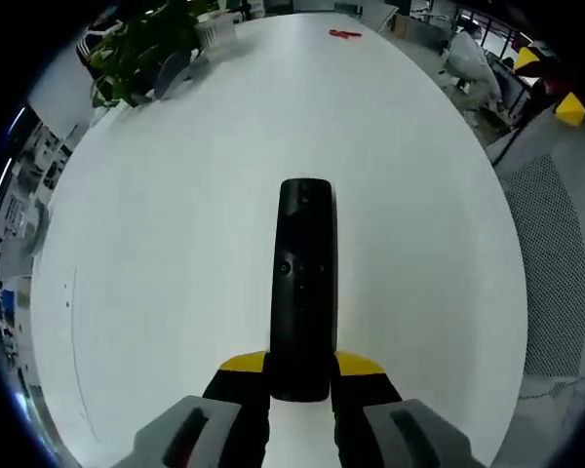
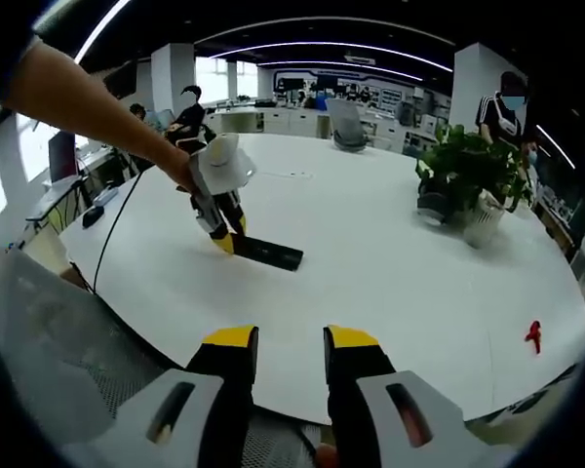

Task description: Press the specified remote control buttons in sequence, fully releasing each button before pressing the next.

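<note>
Two yellow-tipped jaws of my left gripper (image 1: 301,375) clamp the near end of the black remote control (image 1: 304,283), which lies flat on the white desk (image 1: 175,292); my right gripper (image 2: 291,353) hangs off the desk edge, jaws parted, holding nothing

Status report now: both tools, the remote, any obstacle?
Left tool shut on remote, flat on white table. Right tool open, holding nothing, at table edge. Plant and red item far off.

Our left tool (image 2: 224,239), at the end of an outstretched arm (image 2: 88,102), is clamped closed; our right tool (image 2: 291,346) hovers with jaws parted.
</note>
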Demonstrator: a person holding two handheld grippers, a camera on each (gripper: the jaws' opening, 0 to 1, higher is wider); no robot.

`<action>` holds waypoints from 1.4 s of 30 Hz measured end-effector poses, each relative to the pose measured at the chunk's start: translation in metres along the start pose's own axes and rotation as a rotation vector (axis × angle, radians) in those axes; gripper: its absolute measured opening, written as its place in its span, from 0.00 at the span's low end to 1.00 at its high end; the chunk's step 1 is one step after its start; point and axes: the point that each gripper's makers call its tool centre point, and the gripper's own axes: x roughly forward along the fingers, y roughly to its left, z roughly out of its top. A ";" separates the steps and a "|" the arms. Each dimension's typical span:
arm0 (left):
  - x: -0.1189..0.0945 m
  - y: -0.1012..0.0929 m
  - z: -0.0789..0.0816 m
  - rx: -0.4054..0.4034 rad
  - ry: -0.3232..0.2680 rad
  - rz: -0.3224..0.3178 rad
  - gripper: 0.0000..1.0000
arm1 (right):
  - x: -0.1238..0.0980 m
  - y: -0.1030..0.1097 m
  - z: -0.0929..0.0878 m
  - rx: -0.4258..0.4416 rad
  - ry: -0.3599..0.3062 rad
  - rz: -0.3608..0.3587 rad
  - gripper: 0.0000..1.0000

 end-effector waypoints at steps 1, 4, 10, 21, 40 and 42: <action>0.000 -0.001 0.000 0.000 0.000 0.000 0.23 | 0.000 0.000 0.000 0.000 0.000 0.000 0.27; 0.000 -0.006 -0.001 0.005 0.001 0.002 0.23 | 0.000 0.000 0.001 -0.002 -0.002 0.001 0.27; -0.002 -0.017 -0.002 -0.002 0.000 0.001 0.23 | -0.001 0.000 0.002 0.003 -0.014 0.000 0.27; -0.003 -0.035 -0.004 -0.011 -0.005 0.010 0.23 | -0.001 0.000 0.003 0.003 -0.016 0.004 0.28; -0.006 -0.065 -0.006 -0.012 -0.014 0.001 0.23 | 0.000 0.003 0.002 -0.002 -0.009 0.020 0.28; -0.006 -0.070 -0.006 -0.011 -0.017 -0.001 0.23 | 0.000 0.004 0.002 -0.002 -0.012 0.022 0.28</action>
